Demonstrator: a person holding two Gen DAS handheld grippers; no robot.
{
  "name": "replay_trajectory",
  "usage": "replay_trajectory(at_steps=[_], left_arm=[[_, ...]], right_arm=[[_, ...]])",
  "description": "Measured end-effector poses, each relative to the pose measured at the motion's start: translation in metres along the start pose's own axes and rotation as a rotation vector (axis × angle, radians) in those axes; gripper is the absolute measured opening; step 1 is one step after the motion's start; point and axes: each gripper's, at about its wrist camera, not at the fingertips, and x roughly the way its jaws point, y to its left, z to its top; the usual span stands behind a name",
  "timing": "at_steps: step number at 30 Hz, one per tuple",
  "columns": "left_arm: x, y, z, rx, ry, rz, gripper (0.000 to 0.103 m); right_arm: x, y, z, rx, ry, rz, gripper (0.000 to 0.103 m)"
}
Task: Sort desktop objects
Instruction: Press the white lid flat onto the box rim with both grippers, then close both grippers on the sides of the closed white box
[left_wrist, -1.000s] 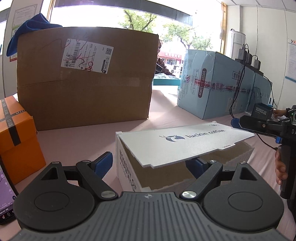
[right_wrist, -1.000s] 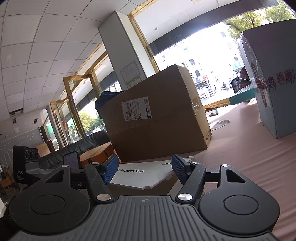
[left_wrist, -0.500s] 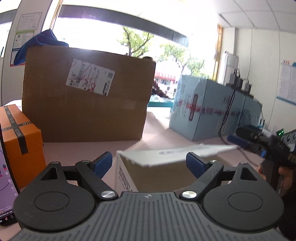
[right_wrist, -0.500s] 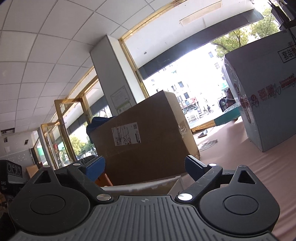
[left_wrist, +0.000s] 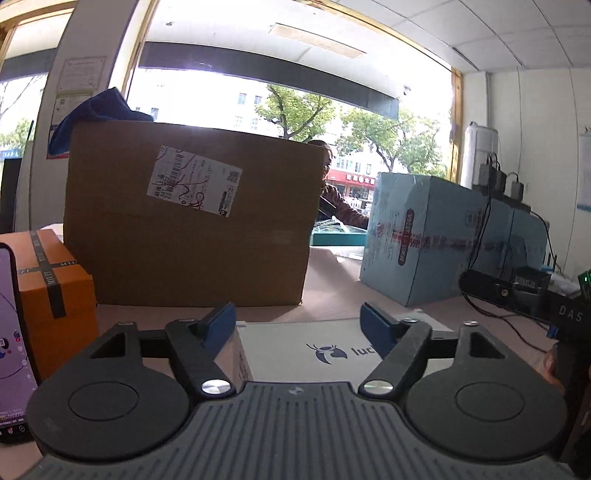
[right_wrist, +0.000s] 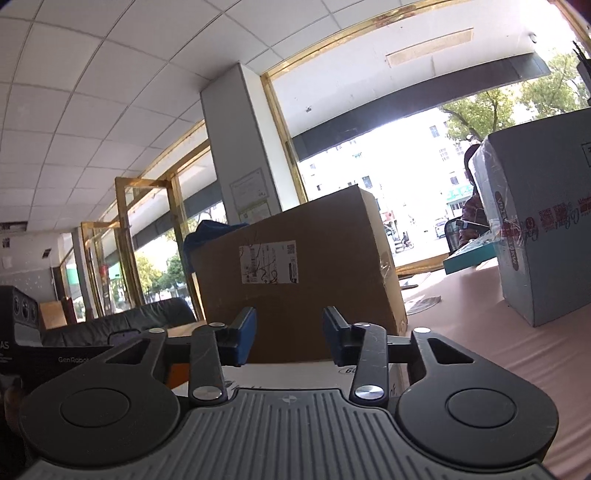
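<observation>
Now the white coffee box (left_wrist: 306, 350) sits on the pink table (left_wrist: 332, 291) at six o'clock in the left wrist view, its lid lying flat and closed, directly under the left gripper (left_wrist: 298, 323), whose blue pads are spread wide with nothing between them. The right gripper (right_wrist: 289, 334) hangs over the same box (right_wrist: 291, 376) from its other side, jaws half parted and empty. At twelve o'clock the big brown carton (left_wrist: 192, 225) blocks the way ahead, a blue cloth (left_wrist: 99, 118) draped on its top corner at eleven. An orange box (left_wrist: 55, 288) stands at nine o'clock, a phone (left_wrist: 11, 339) just beside it; a pale blue carton (left_wrist: 436, 236) with trailing cables fills two o'clock. Half a second ago the lid was tilted up and open; it has since dropped shut, and the right jaws have narrowed.
</observation>
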Motion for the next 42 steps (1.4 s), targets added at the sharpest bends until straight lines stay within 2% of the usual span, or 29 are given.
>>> replay_trajectory(at_steps=[2, 5, 8, 9, 11, 16, 23, 24, 25, 27, 28, 29, 31, 35, 37, 39, 42], left_arm=[[0.002, -0.008, -0.004, 0.040, 0.018, -0.014, 0.047], [0.005, -0.015, -0.008, 0.078, 0.046, -0.032, 0.040], [0.013, -0.018, -0.014, 0.082, 0.093, -0.034, 0.039], [0.013, -0.020, -0.017, 0.093, 0.086, -0.029, 0.038], [0.013, -0.027, -0.022, 0.132, 0.067, -0.020, 0.039], [0.012, -0.031, -0.025, 0.132, 0.056, -0.017, 0.039], [0.013, -0.030, -0.027, 0.127, 0.038, -0.014, 0.039], [0.013, -0.028, -0.027, 0.123, 0.035, -0.026, 0.039], [0.013, -0.026, -0.027, 0.119, 0.031, -0.039, 0.049], [0.011, -0.022, -0.025, 0.108, 0.022, -0.059, 0.087], [0.009, -0.020, -0.022, 0.100, 0.015, -0.066, 0.103], [0.005, -0.017, -0.020, 0.080, -0.006, -0.074, 0.103], [-0.003, -0.010, -0.015, 0.037, -0.055, -0.089, 0.103], [0.000, 0.004, -0.009, -0.056, -0.049, -0.014, 0.103], [0.010, 0.014, -0.008, -0.130, 0.008, 0.037, 0.103], [0.026, 0.026, -0.010, -0.206, 0.122, 0.065, 0.103], [0.042, 0.044, -0.017, -0.350, 0.232, -0.001, 0.103]], right_arm=[[0.006, 0.007, -0.006, -0.034, 0.044, 0.010, 0.024], [0.014, 0.019, -0.014, -0.088, 0.096, 0.024, 0.023], [0.021, 0.026, -0.020, -0.118, 0.146, 0.032, 0.023], [0.025, 0.028, -0.024, -0.123, 0.171, 0.036, 0.023], [0.026, 0.035, -0.030, -0.169, 0.168, 0.024, 0.023], [0.026, 0.044, -0.039, -0.241, 0.148, -0.005, 0.023], [0.025, 0.038, -0.039, -0.222, 0.141, 0.003, 0.023], [0.023, 0.036, -0.039, -0.205, 0.136, 0.015, 0.028], [0.019, 0.031, -0.036, -0.165, 0.111, 0.029, 0.037], [0.010, 0.020, -0.031, -0.067, 0.040, 0.052, 0.084], [0.002, 0.013, -0.026, -0.012, -0.019, 0.061, 0.095], [-0.006, 0.005, -0.020, 0.042, -0.073, 0.054, 0.103], [-0.014, -0.010, -0.011, 0.144, -0.126, 0.018, 0.103], [-0.012, -0.038, -0.005, 0.326, -0.084, -0.071, 0.103], [-0.003, -0.040, -0.008, 0.328, -0.014, -0.133, 0.103], [0.006, -0.041, -0.011, 0.328, 0.055, -0.180, 0.103], [0.015, -0.041, -0.019, 0.351, 0.139, -0.196, 0.103]])
